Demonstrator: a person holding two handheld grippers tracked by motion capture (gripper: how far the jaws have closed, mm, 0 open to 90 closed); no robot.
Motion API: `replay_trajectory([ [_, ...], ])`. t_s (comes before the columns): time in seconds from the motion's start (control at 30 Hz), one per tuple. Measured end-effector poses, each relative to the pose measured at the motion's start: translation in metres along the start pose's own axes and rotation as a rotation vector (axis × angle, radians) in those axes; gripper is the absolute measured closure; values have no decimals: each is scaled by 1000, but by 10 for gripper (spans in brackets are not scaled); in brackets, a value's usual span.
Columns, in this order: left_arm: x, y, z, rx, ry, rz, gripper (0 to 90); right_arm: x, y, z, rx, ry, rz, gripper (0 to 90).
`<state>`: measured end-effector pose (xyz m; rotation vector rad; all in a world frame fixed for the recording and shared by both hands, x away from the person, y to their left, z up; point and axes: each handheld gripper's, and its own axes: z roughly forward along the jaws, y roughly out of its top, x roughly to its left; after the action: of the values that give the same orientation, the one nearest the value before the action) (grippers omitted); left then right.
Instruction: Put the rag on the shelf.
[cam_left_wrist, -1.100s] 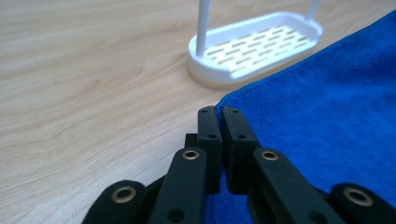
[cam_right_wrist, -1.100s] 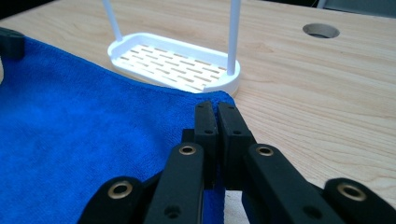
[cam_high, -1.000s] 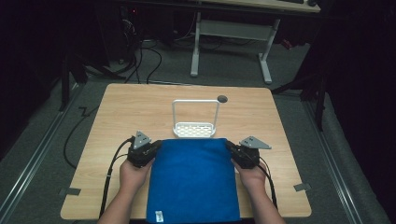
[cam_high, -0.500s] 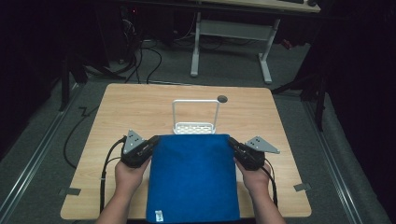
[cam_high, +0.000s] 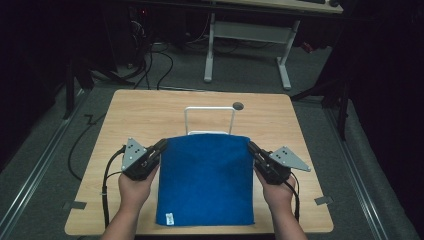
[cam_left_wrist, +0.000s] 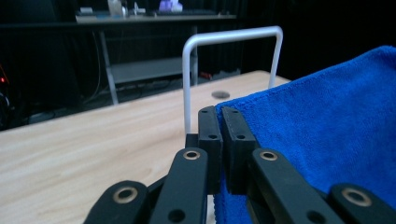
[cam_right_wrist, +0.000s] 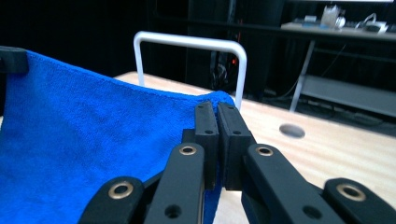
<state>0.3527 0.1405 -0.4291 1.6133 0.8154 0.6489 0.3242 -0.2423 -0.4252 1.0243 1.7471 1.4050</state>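
Blue towel (cam_high: 206, 180) held at its two far corners, near edge on the table (cam_high: 150, 112).

I can't see the base of the white wire rack (cam_high: 209, 120); the towel's lifted far edge covers it and only the hoop shows above. My left gripper (cam_high: 161, 146) has its jaws pressed together on the towel's far left corner, and my right gripper (cam_high: 251, 147) is clamped the same way on the far right corner. Bare wood lies open on both sides and beyond the rack, up to a round hole (cam_high: 238, 106). Both hands (cam_high: 135, 187) come in low from the near edge, grippers angled inward toward each other.
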Motion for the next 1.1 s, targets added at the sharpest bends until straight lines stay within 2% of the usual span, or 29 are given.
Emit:
replay_trajectory([
  [0.17,1,13,0,-34,7,-1,876,0,15,-1,-43,-4,-17,880],
  [0.33,4,28,1,-85,24,-6,877,-3,33,-2,-89,-8,-11,880],
  [0.7,1,63,10,-162,46,44,879,-5,69,0,-179,-40,-44,881],
  [0.83,3,71,11,-173,47,40,879,-8,77,2,-199,-57,-44,881],
  [1.1,10,82,18,-157,47,30,882,-17,86,2,-195,-66,-35,881],
])
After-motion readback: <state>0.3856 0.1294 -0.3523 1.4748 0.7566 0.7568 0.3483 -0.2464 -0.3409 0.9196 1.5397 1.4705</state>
